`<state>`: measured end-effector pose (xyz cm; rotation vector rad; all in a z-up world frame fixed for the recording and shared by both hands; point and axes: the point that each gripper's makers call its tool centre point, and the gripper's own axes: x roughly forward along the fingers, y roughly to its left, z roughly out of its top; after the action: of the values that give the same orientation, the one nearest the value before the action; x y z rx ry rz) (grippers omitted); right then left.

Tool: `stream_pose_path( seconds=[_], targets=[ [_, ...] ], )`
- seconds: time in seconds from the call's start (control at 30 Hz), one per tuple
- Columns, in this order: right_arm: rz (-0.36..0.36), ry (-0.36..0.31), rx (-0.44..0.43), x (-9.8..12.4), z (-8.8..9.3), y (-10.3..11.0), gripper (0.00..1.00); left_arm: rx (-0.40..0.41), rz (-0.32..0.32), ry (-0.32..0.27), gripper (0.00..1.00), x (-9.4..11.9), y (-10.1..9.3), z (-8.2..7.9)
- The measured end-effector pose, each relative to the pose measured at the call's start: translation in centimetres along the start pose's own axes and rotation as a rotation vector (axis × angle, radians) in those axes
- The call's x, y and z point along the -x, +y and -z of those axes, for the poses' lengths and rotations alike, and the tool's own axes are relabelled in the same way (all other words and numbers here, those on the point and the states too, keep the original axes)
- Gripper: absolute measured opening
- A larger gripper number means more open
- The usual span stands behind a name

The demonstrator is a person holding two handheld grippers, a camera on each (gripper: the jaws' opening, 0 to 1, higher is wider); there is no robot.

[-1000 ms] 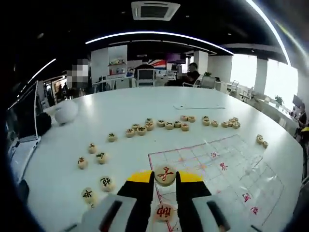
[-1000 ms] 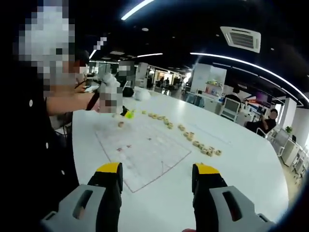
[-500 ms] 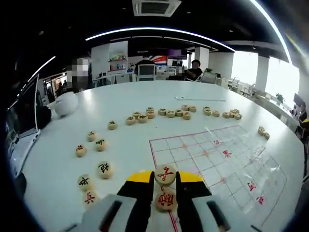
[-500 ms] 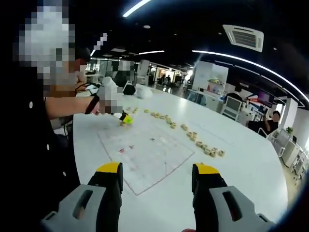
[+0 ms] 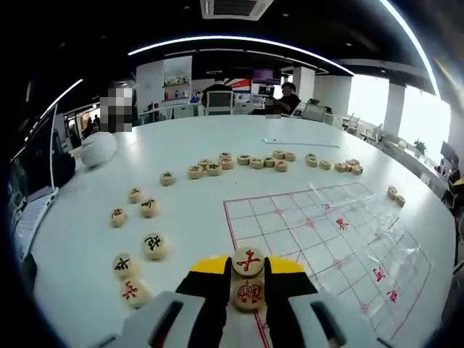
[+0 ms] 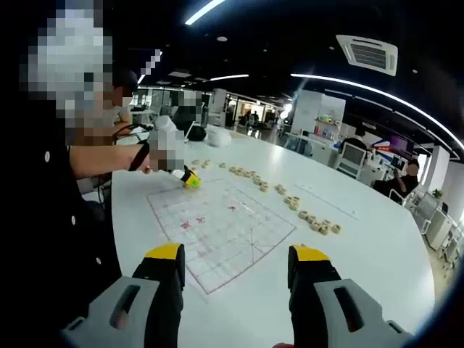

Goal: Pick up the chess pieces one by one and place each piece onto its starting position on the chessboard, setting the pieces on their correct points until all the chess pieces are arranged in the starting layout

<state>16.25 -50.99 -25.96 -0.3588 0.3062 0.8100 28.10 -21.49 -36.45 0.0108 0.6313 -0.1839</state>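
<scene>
I am lowering the left gripper (image 5: 249, 272) toward the chessboard (image 5: 319, 232), pinching a light, rigid xiangqi piece (image 5: 248, 261) by its rim; right gripper (image 6: 237, 268) spread.

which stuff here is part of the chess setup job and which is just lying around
Job:
- held piece
- piece below it
- loose pieces
- row of pieces
- chessboard
- left hand-held gripper
- right hand-held gripper

Lying about:
- white round object
- laptop
- paper
</scene>
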Motion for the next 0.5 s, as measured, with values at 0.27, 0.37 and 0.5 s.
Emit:
stream_pose_path(
  seconds=[0.27,0.37,0.5],
  targets=[
    [-0.001,0.002,-0.002,0.01,0.18,-0.04,0.58,0.003,-0.004,0.006,0.21,-0.2,0.28,-0.02],
    [0.001,0.0,-0.006,0.06,0.22,-0.09,0.58,-0.005,-0.001,0.008,0.24,-0.18,0.16,0.01],
    [0.004,-0.003,-0.012,0.09,0.26,-0.17,0.58,-0.011,0.013,0.001,0.32,0.03,-0.26,-0.17]
  ],
)
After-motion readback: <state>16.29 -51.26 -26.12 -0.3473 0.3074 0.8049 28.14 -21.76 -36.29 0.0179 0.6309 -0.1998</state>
